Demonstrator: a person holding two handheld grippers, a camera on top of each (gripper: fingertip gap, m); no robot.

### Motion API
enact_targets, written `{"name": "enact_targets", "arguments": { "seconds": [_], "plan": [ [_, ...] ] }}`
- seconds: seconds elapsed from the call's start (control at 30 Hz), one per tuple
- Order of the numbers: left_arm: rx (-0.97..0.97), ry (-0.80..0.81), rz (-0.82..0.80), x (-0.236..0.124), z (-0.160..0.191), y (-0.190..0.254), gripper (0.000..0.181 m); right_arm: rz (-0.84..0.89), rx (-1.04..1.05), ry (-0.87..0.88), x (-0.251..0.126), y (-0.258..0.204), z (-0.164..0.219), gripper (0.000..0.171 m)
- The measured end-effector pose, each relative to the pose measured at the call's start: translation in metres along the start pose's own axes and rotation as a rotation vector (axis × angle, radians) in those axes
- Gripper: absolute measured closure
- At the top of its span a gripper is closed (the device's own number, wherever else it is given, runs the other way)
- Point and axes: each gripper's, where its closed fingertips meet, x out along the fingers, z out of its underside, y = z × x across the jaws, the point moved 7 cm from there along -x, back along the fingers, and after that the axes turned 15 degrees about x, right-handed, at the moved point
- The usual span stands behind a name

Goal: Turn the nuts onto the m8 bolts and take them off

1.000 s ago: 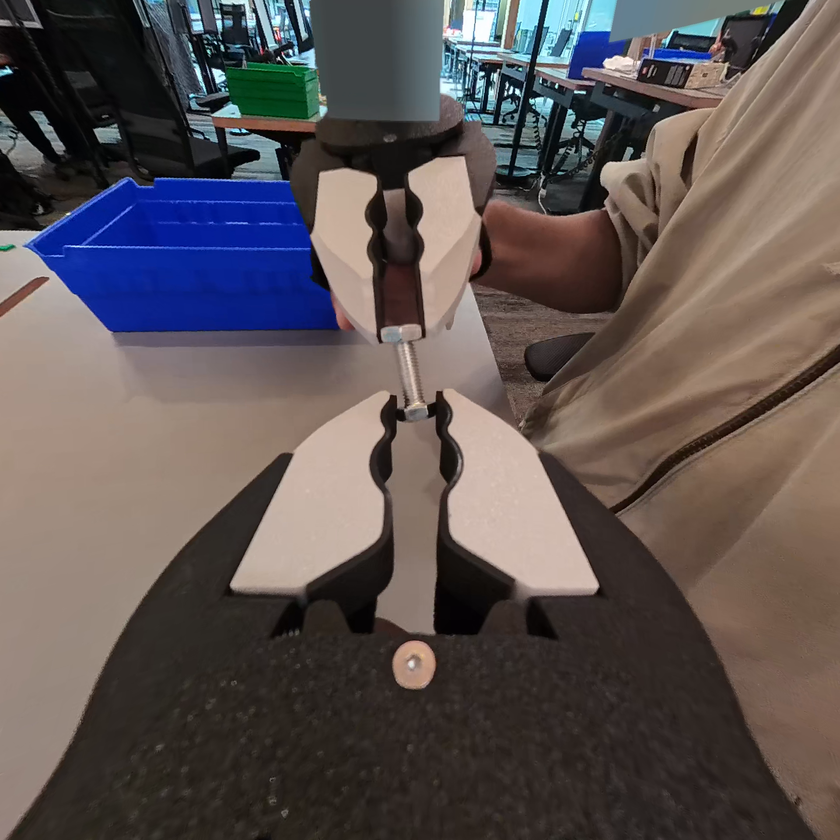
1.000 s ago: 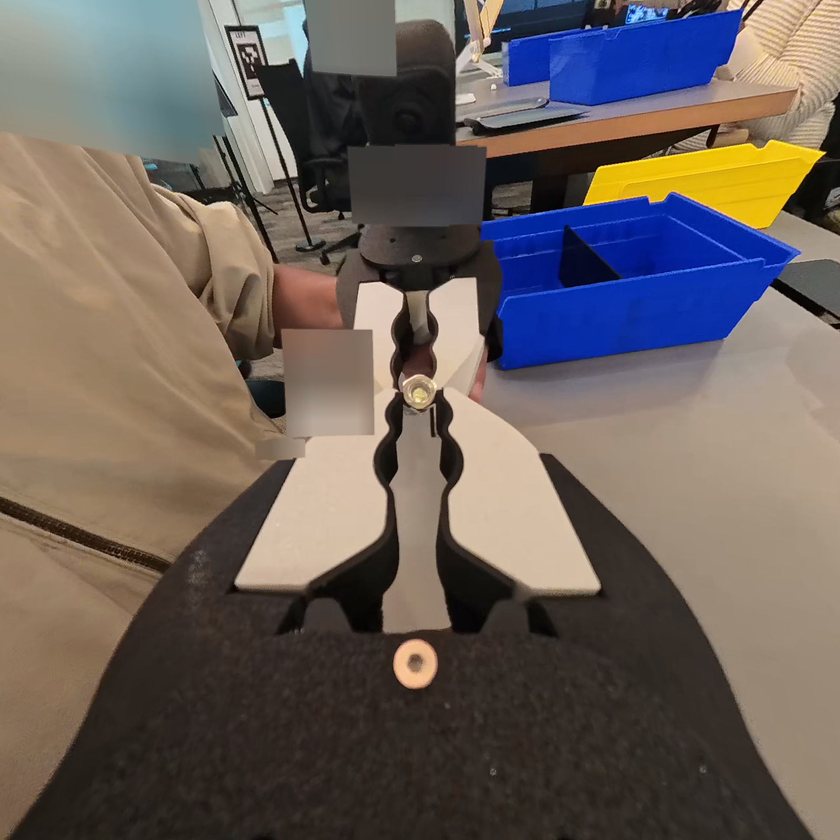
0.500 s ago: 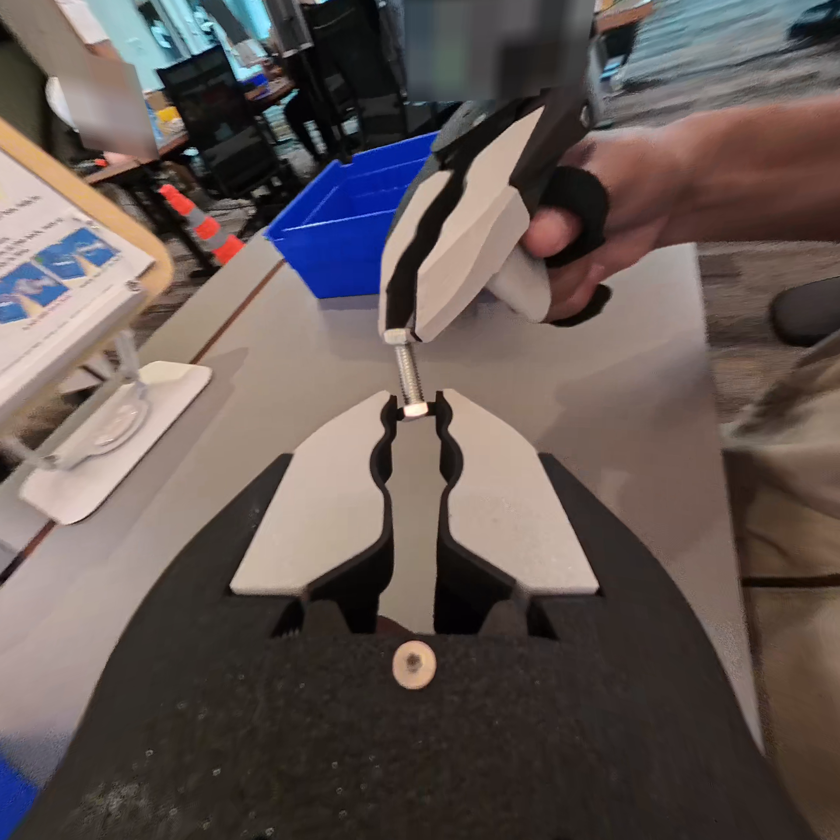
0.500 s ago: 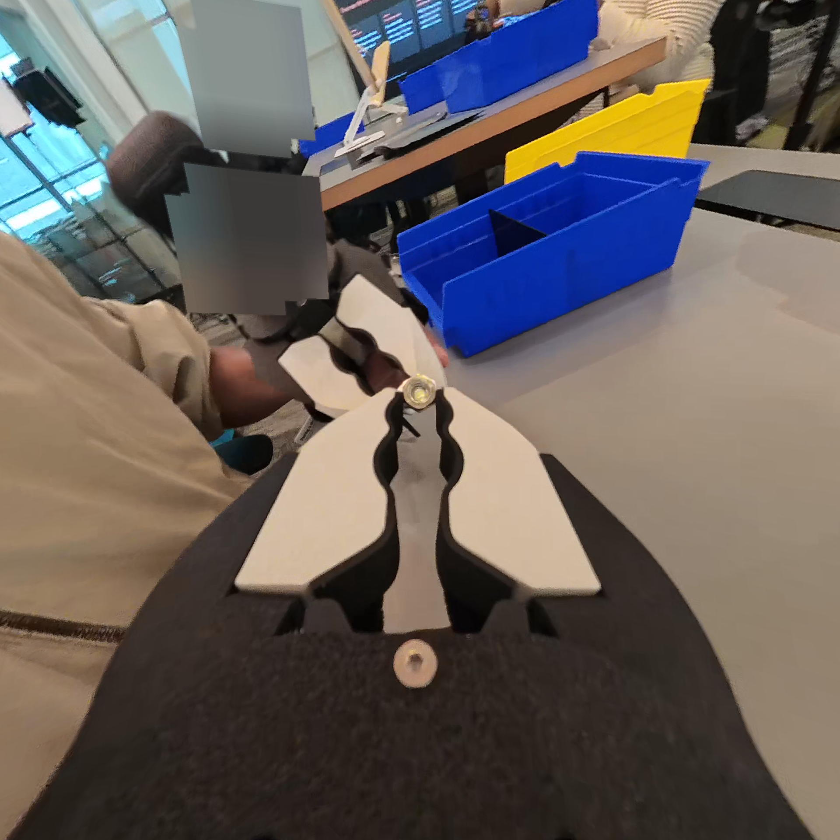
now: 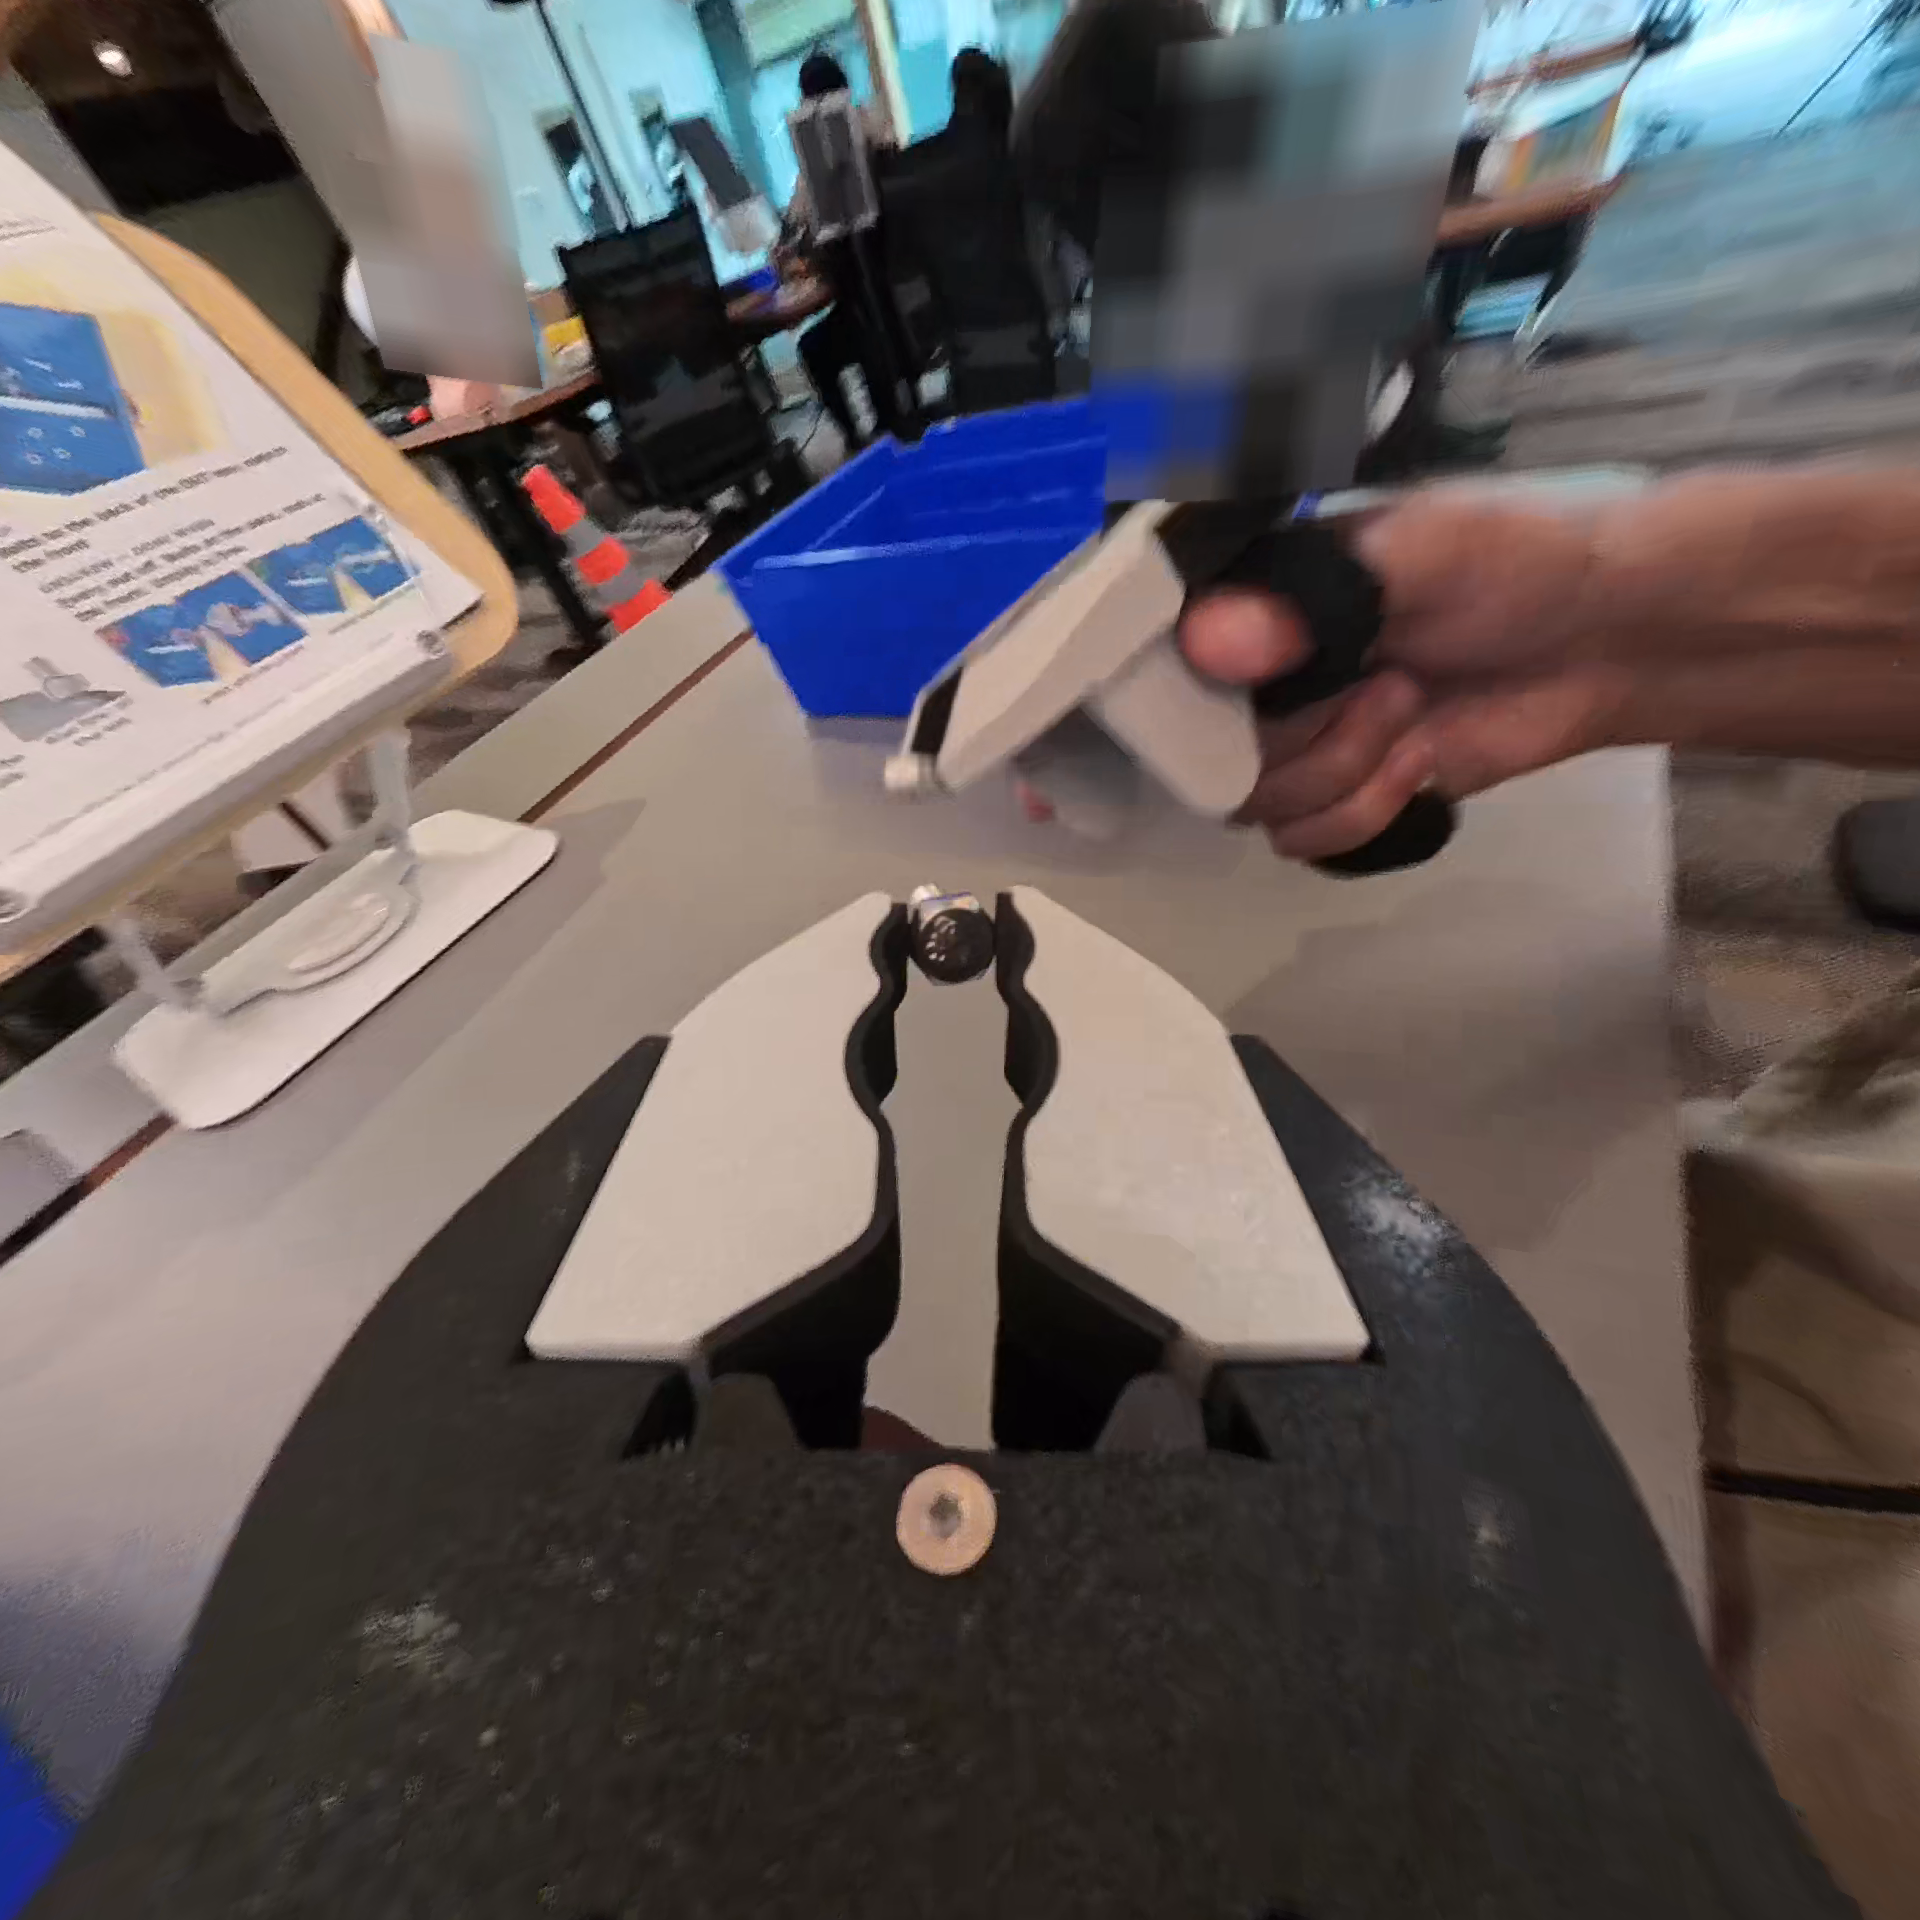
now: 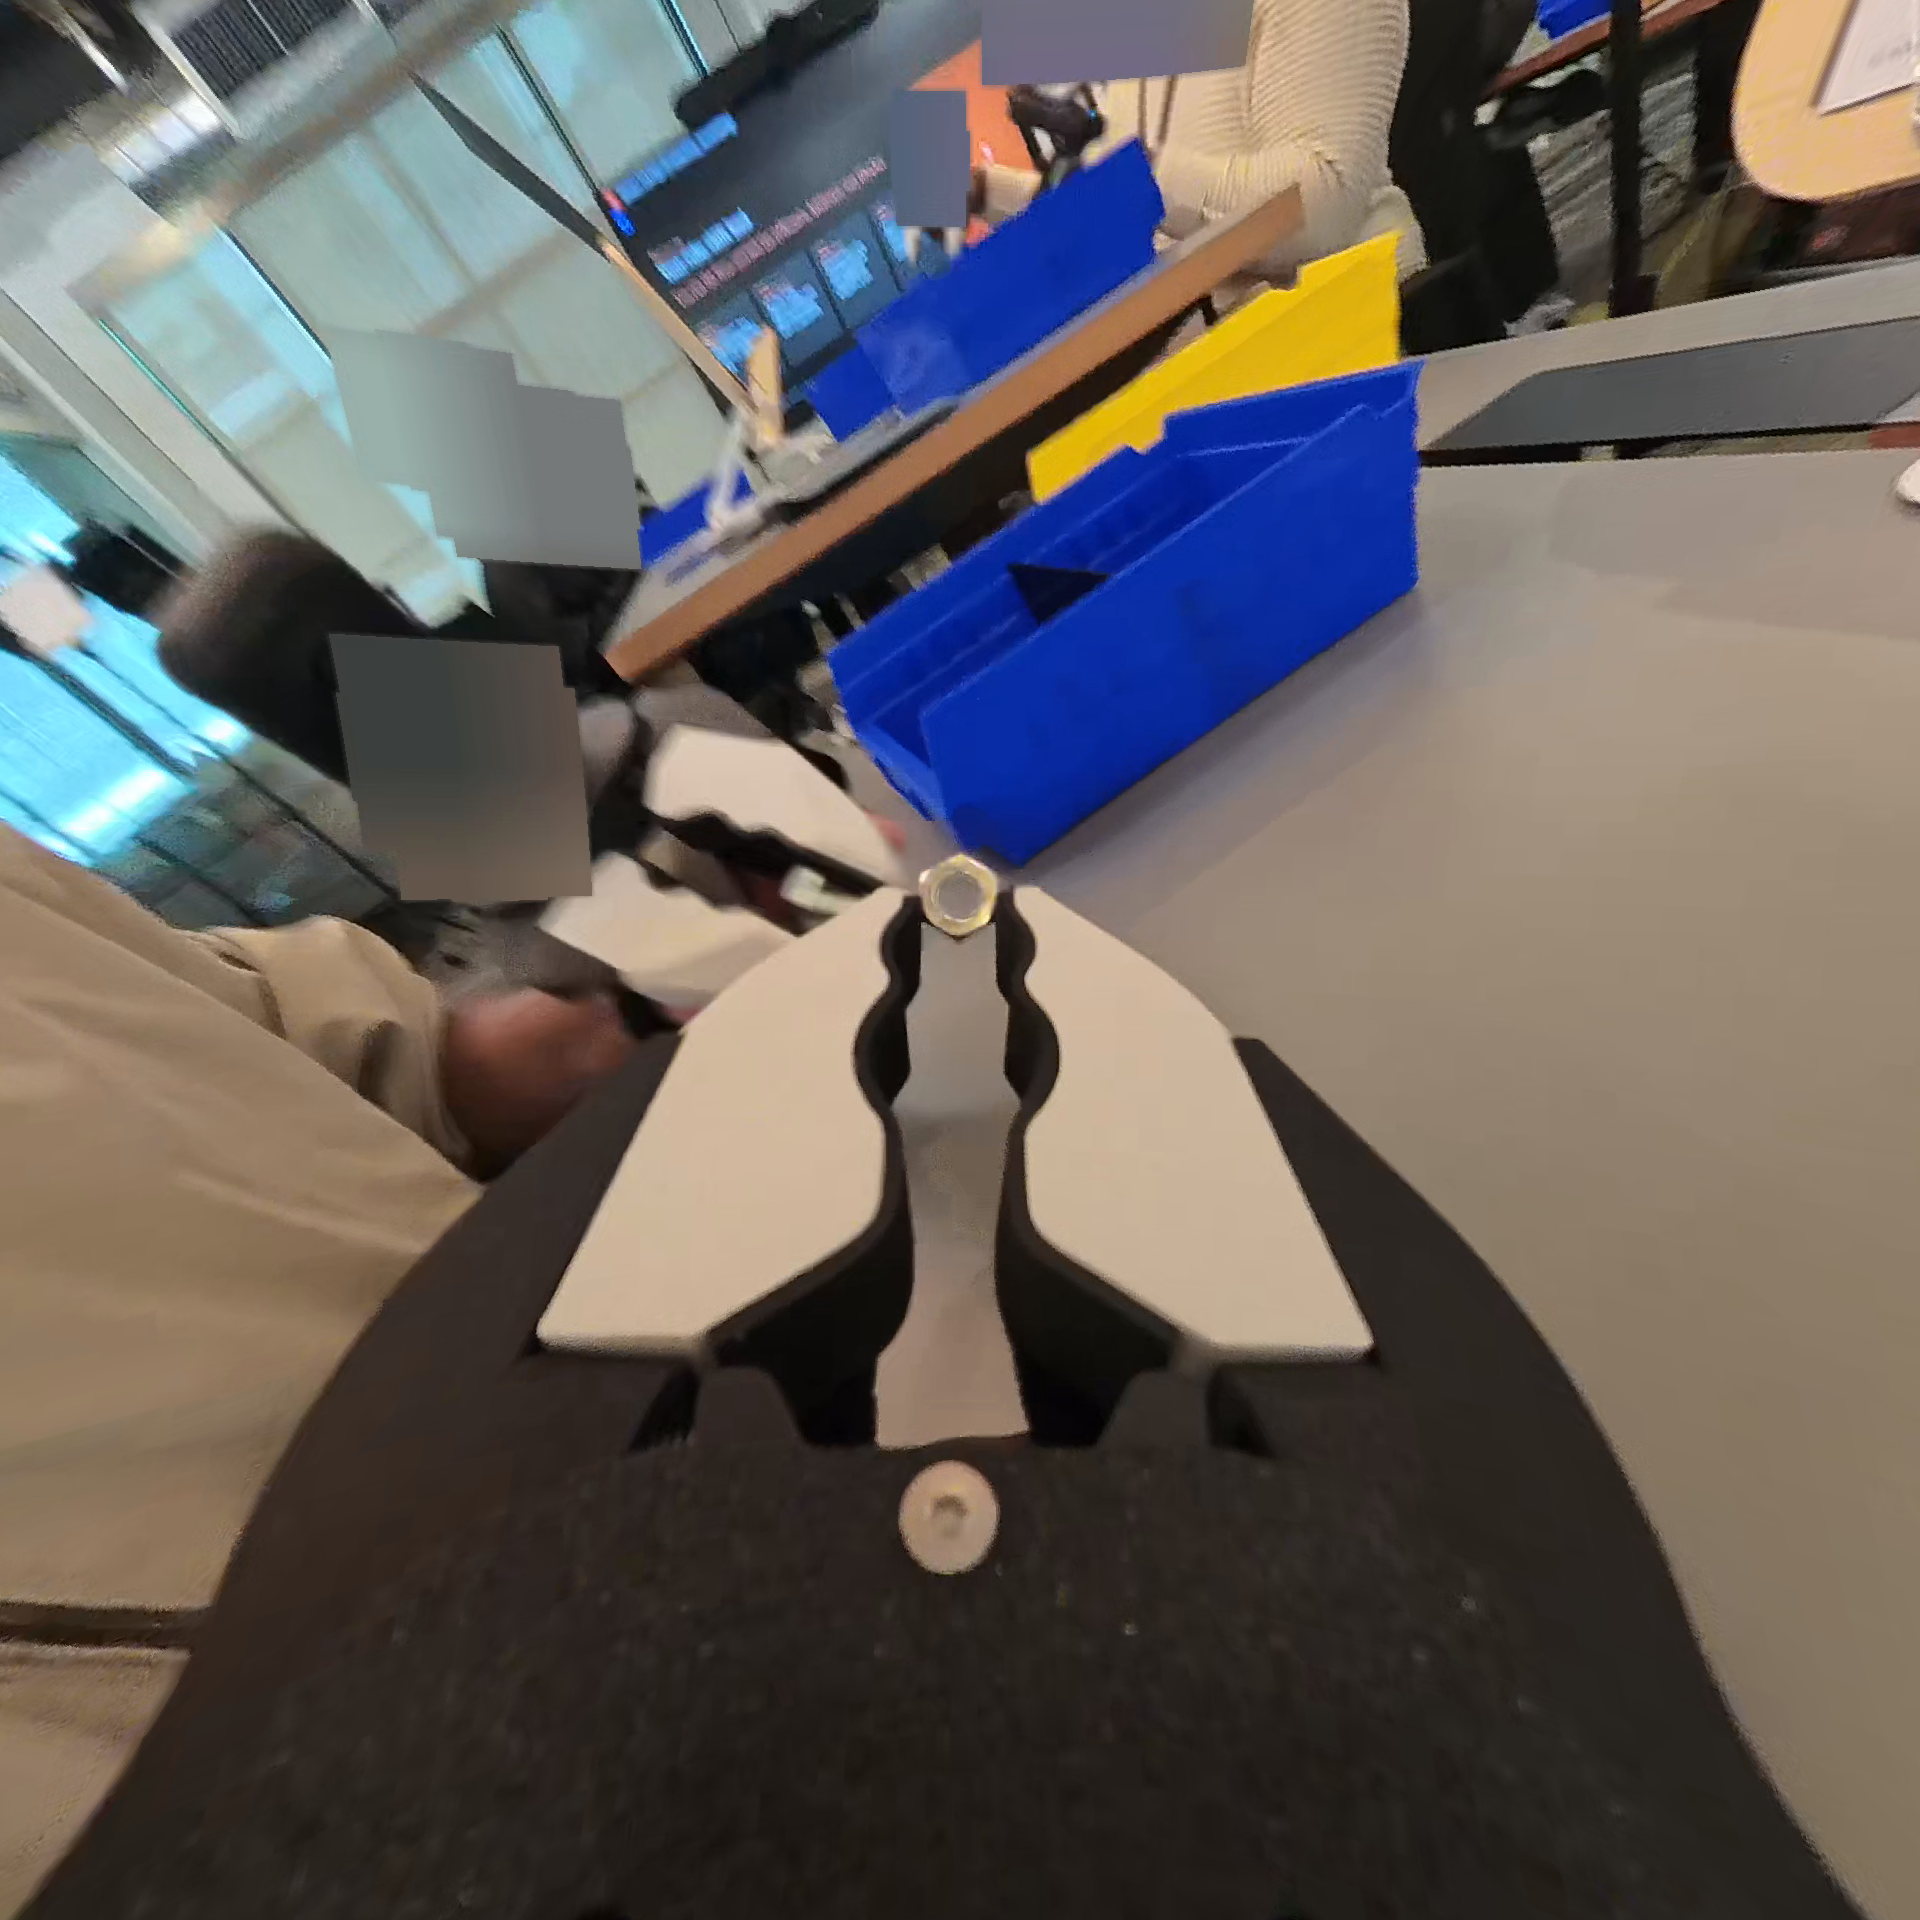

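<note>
My left gripper (image 5: pixel 945 935) is shut on a silver M8 bolt (image 5: pixel 943 948), gripped at its head; I see it end-on, its shaft pointing away from me. My right gripper (image 6: pixel 958 914) is shut on a silver hex nut (image 6: pixel 958 899) whose hole shows empty. In the left wrist view the right gripper (image 5: pixel 920 764) is up and to the right of the bolt, apart from it, with the nut (image 5: pixel 906 774) at its tip. Both are above the grey table (image 5: pixel 727 810). The left gripper's white fingers (image 6: pixel 748 795) show blurred in the right wrist view.
A blue bin (image 5: pixel 935 582) stands at the table's far side and also shows in the right wrist view (image 6: pixel 1143 665). A white stand with an instruction sheet (image 5: pixel 208 582) is at the left. A yellow bin (image 6: pixel 1247 384) lies behind. A dark mat (image 6: pixel 1714 395) lies far right. The grippers are tip to tip, or close to it.
The nut and bolt were joined between the two grippers. Now they are apart: the right gripper has moved away to the right with the nut, and the left keeps the bolt.
</note>
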Motion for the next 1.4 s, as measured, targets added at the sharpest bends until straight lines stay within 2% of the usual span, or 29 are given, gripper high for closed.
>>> {"name": "enact_targets", "arguments": {
  "seconds": [0.07,0.17,0.3,0.9,1.1,1.27,1.4],
  "plan": [
    [-0.065,0.11,0.016,-0.008,-0.009,-0.004,0.165,0.071,-0.143,-0.054,0.002,0.004,0.009,0.157],
    [-0.145,0.229,0.09,-0.016,-0.018,-0.008,0.165,0.002,-0.306,-0.145,0.01,-0.013,0.023,0.157],
    [-0.166,0.243,0.154,-0.016,-0.016,-0.007,0.165,-0.032,-0.379,-0.13,0.012,-0.029,0.016,0.157],
    [-0.143,0.206,0.213,-0.014,-0.005,0.004,0.165,-0.183,-0.324,-0.081,0.007,-0.045,0.0,0.157],
    [-0.086,0.155,0.188,-0.014,0.0,0.005,0.165,-0.158,-0.37,-0.143,0.003,-0.048,-0.008,0.157],
    [-0.099,0.211,0.211,-0.017,-0.009,0.005,0.165,-0.201,-0.341,-0.148,0.007,-0.049,-0.006,0.157],
    [-0.183,0.279,0.279,-0.022,-0.013,0.004,0.165,-0.276,-0.296,-0.142,0.005,-0.051,-0.006,0.157]
  ]
}}
